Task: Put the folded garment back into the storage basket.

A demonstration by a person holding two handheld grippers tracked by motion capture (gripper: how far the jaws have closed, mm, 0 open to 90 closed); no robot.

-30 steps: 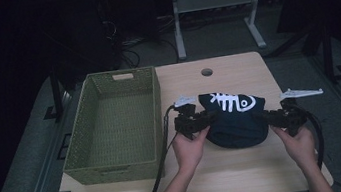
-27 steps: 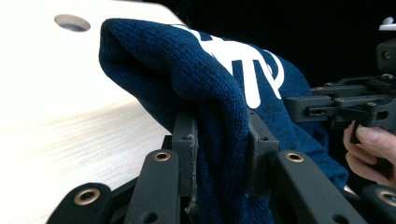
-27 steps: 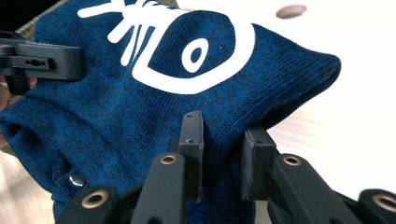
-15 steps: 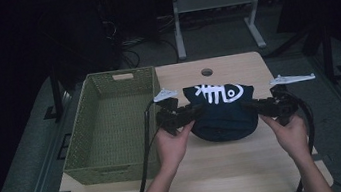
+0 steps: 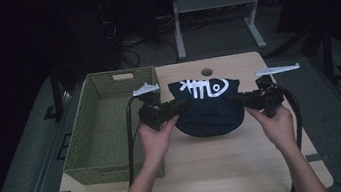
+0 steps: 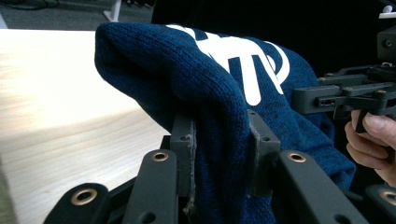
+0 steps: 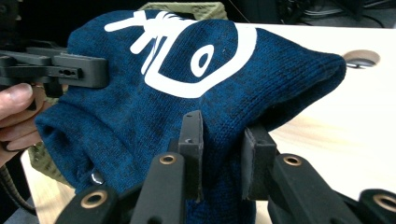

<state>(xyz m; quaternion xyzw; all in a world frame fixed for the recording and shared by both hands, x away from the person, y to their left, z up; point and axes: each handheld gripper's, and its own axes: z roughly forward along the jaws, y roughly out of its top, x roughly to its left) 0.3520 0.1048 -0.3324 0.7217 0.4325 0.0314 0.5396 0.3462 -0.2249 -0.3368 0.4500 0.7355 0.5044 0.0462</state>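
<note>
1. The left tool (image 5: 182, 105) was clamped on the left edge of a navy knit (image 5: 208, 108); in the left gripper view its jaws pressed a thick fold of that cloth (image 6: 219, 140) between them.
2. The right tool (image 5: 233, 100) gripped the knit's right edge the same way, with its jaws closed on bunched fabric (image 7: 219, 154) in the right gripper view.
3. The knit hung stretched between the two tools, over the middle of the tabletop (image 5: 228, 163). Its lower edge sagged in a curve towards the wood, though I could not tell whether it touched.
4. A white fish-skeleton print (image 5: 204, 87) faced upward on the cloth's far half.
5. The left hand (image 5: 156, 137) held its tool from below, just beside the right wall of a green woven basket (image 5: 84, 143).
6. The right hand (image 5: 274, 124) held the other tool near the tabletop's right edge, and a black cable (image 5: 293, 114) looped back past the wrist.
7. The basket sat on the left part of the tabletop, just left of the knit.
8. A round hole (image 5: 206, 72) showed in the tabletop beyond the knit.
</note>
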